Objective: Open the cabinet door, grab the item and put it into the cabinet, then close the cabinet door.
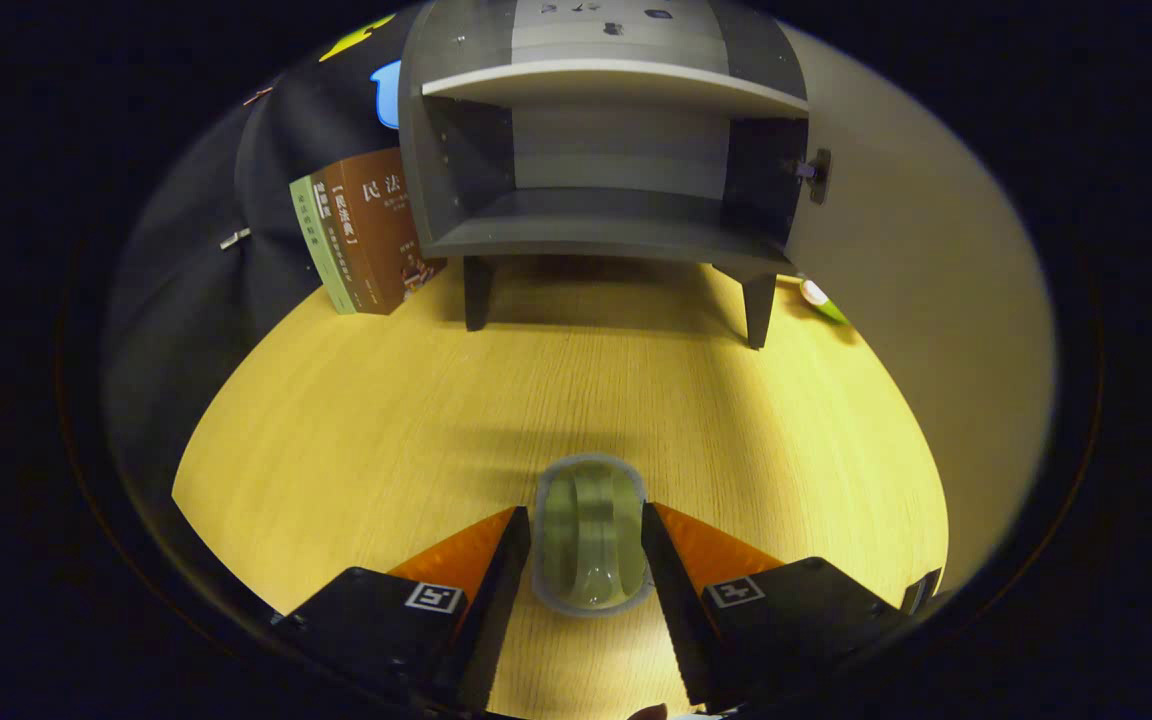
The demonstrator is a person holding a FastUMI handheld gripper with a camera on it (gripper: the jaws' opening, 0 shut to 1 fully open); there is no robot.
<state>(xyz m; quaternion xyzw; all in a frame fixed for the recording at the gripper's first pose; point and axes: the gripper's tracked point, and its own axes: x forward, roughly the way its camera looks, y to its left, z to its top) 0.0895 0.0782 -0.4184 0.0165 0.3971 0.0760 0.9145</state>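
Your gripper (pixel 588 545) pinches the green oval item (pixel 590 535) at lower centre, both fingers on its sides | long axis points toward the cabinet (pixel 608 150) | cabinet door (pixel 911 260) open, upper right.

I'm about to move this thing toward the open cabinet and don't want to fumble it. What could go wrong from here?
1. The claw pinches the rounded greenish item only by its sides, so it may slip or rotate in transit.
2. The cabinet has a shelf above its lower compartment; coming in too high could hit the shelf edge.
3. The books lean against the cabinet's side; a wide swing might topple them.
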